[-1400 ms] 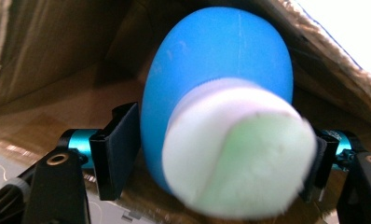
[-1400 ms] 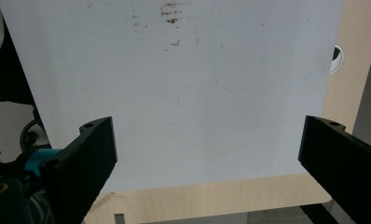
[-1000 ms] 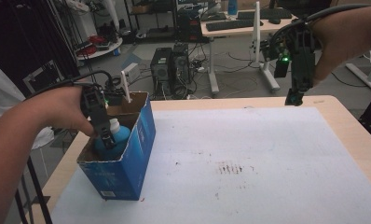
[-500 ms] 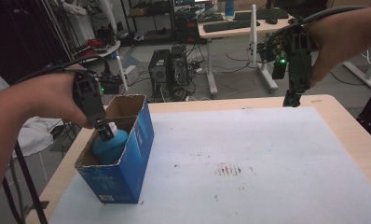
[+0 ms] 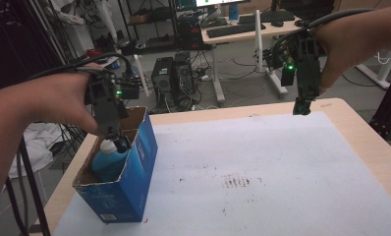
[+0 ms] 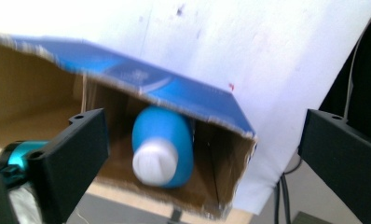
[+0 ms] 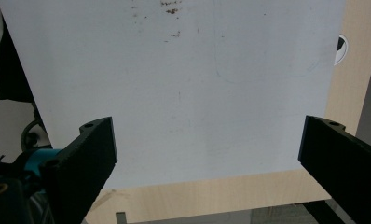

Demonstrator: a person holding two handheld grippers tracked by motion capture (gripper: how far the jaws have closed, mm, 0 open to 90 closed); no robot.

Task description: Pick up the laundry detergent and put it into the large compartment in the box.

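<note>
Black two-jaw left gripper [image 5: 116, 139] and right gripper [image 5: 301, 107], each with a green LED lit on the body. Thick black cables trailing. Flat black jaws with screw holes, teal parts at base. Forearms bare.

— What is the box [image 5: 129, 182] made of?
— Cardboard: printed blue outside with a slight sheen, raw brown and matt inside, ragged at the rim. The bottle [image 6: 162, 144] in it looks like smooth blue plastic with a white cap.
— And the desk [image 5: 370, 142]?
— Pale wood, under a matt white sheet [image 5: 282, 162] speckled with brown stains.
</note>
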